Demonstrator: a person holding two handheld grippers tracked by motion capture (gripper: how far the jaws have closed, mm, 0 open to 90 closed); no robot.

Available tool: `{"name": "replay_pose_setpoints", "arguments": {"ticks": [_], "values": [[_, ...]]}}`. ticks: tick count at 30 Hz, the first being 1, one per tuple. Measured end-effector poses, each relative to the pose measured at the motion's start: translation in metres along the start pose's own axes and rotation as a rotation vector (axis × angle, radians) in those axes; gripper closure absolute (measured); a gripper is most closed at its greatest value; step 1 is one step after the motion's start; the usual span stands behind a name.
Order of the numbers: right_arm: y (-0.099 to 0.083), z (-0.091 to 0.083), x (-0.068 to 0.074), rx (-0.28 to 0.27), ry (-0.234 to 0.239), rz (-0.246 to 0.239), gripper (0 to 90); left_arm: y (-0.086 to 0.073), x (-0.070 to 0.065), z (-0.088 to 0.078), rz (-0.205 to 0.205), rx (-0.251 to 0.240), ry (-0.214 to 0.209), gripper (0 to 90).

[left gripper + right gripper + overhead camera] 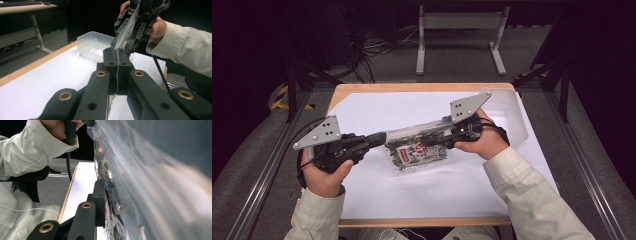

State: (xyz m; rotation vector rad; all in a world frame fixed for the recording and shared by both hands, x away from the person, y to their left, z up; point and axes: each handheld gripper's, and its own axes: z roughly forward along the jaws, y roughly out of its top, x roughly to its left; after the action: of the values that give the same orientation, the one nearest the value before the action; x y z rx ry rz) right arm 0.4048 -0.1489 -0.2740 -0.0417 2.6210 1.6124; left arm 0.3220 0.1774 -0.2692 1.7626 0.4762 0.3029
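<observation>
White paper covers the worktop, above which the left tool and right tool each pinch one end of a clear snack bag stretched between them.

White sheet-covered wooden table: near half open, bare, room to pass. Middle blocked by clear plastic bag of dark dried contents with red label, stretched between left gripper and right gripper, both clamped on its edges. Clear rectangular plastic tray sits at far right corner, blocks that corner. Far left strip of table free. Metal rails flank both table sides, limiting side entry.
</observation>
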Motion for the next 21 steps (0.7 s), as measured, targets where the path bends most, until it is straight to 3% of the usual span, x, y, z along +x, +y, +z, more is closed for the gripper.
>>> {"name": "replay_pose_setpoints", "arguments": {"ticks": [4, 6, 10, 12, 13, 18, 21], "values": [[0.000, 0.000, 0.002, 0.003, 0.012, -0.001, 75.0, -0.001, 0.002, 0.000, -0.011, -0.006, 0.008, 88.5], [0.001, 0.000, 0.003, 0.000, 0.011, 0.002, 75.5, -0.002, 0.004, 0.000, -0.030, -0.019, -0.001, 83.9], [0.001, -0.003, 0.003, -0.006, 0.007, 0.013, 76.0, -0.003, 0.008, 0.001, -0.043, -0.055, 0.000, 66.7], [0.001, -0.004, 0.003, -0.008, -0.002, 0.017, 76.0, -0.003, 0.008, 0.001, -0.100, -0.028, 0.029, 46.3], [0.001, -0.006, 0.003, -0.009, -0.007, 0.022, 76.0, -0.003, 0.009, 0.001, -0.106, -0.016, 0.041, 41.4], [0.000, -0.015, 0.002, -0.022, -0.037, 0.037, 75.9, -0.008, 0.014, 0.001, -0.114, 0.006, 0.086, 28.9], [-0.001, -0.022, 0.000, -0.026, -0.064, 0.045, 75.9, -0.013, 0.019, 0.003, -0.097, 0.015, 0.110, 20.9]]}}
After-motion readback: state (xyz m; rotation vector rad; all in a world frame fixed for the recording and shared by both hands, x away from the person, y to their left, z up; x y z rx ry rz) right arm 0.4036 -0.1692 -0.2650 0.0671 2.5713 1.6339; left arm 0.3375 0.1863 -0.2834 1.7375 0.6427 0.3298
